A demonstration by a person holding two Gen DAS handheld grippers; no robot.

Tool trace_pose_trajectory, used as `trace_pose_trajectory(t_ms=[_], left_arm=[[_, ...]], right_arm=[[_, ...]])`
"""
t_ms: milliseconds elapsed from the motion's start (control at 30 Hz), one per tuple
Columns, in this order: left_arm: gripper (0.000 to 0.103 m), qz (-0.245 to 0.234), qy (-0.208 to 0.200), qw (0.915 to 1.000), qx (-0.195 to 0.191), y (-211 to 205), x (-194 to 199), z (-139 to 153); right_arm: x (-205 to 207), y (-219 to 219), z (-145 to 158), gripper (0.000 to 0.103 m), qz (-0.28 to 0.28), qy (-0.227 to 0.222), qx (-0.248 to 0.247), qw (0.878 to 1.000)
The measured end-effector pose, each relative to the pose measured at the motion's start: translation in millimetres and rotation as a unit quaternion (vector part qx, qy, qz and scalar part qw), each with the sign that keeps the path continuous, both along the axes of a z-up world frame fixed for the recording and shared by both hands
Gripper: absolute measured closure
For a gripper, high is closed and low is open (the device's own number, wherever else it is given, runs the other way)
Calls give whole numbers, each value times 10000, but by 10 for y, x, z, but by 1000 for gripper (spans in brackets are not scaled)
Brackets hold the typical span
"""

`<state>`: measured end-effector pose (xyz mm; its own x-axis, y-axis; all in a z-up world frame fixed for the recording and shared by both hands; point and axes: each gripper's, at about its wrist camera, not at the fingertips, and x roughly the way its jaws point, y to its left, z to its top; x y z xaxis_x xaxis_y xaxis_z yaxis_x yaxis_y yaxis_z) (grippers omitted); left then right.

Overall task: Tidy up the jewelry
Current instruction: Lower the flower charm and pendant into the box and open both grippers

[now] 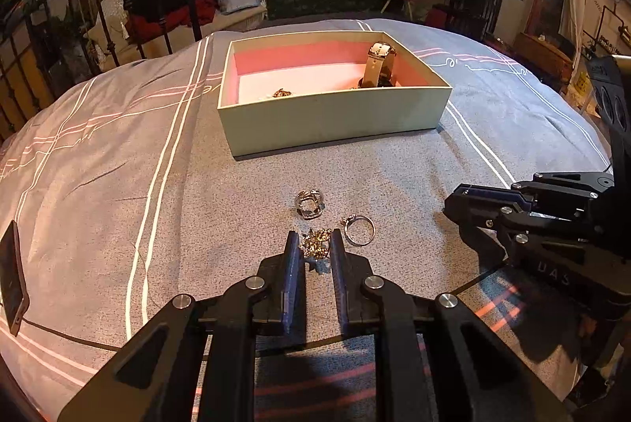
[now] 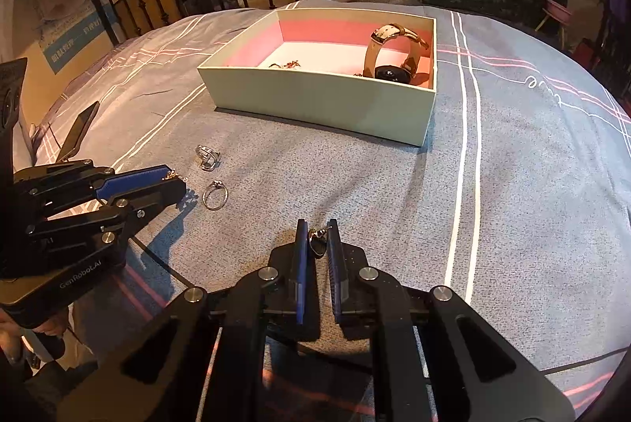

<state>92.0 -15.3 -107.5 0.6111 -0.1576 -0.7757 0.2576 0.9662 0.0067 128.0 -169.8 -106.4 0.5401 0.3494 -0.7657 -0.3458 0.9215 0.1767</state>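
The left hand-held gripper [image 1: 313,244] has its jaws drawn in narrow on a gold, spiky ornament [image 1: 315,242], which sits right between the blue pads at their tips, low over the bedspread [image 1: 118,165]. The right hand-held gripper [image 2: 317,240] is likewise nearly closed, with a small dark pendant or earring on a wire hook [image 2: 318,242] pinched between its pads (whether the pads bear on the stone or only the hook is too small to tell). Just ahead and right of the left tips lies a plain silver ring [image 1: 359,229]; slightly further ahead sits a chunkier silver ring [image 1: 309,204]. Well ahead of both hand-held grippers stands the open box [image 1: 335,118], pink-lined, already holding a strap watch [image 1: 378,65] and a small gold piece [image 1: 282,92]. The risk from here, I judge, is that either trinket slips on the lift: both are tiny and irregular, held only at the pad tips, so a tilt or jolt on the way to the box could drop them into the soft cloth. The left pads could also snag the fabric, or nudge the nearby ring.
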Motion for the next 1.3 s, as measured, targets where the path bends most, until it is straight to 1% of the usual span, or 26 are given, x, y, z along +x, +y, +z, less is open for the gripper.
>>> trace_pose_trajectory(t_ms=[233, 300, 400, 533, 600, 667, 733, 767, 867, 933, 967, 1167, 1233, 1300], left_arm=[[87, 88, 51, 9999, -108, 62, 45, 24], [87, 112, 13, 9998, -157, 74, 82, 78], [87, 131, -176, 9995, -229, 83, 182, 230], [87, 178, -483, 9983, -272, 53, 459, 511], [87, 213, -592, 9975, -329, 35, 636, 657], [87, 233, -620, 9970, -393, 12, 828, 782], [87, 230, -566, 9972, -424, -18, 1020, 861], [87, 268, -498, 9976, -401, -32, 1124, 876], [87, 342, -326, 9988, -124, -104, 1378, 843], [87, 343, -138, 9992, -135, -137, 1499, 800], [87, 361, -112, 9992, -111, -150, 1539, 786], [87, 234, -6, 9995, -220, -253, 1613, 747], [87, 191, -20, 9994, -271, -254, 1624, 727], [87, 198, -8, 9996, -203, -255, 1647, 692]], right_arm=[[4, 28, 25, 93, 42, -24, 13, 10000], [25, 34, 91, 93, 59, -106, 14, 9999], [103, 40, 257, 93, 52, -336, -31, 9994], [295, 38, 576, 93, 0, -758, -61, 9971], [434, 41, 715, 93, -26, -890, -67, 9960], [588, 50, 832, 93, -67, -1000, -124, 9949], [732, 48, 922, 93, -146, -1099, -177, 9937], [813, 53, 947, 93, -154, -1086, -214, 9937], [1068, 47, 944, 93, -222, -922, -308, 9950], [1190, 44, 898, 93, -274, -784, -359, 9959], [1228, 42, 877, 93, -279, -724, -377, 9963], [1267, 16, 826, 93, -331, -536, -285, 9976], [1274, 37, 826, 93, -341, -484, -343, 9977], [1277, 68, 834, 93, -323, -483, -468, 9972]])
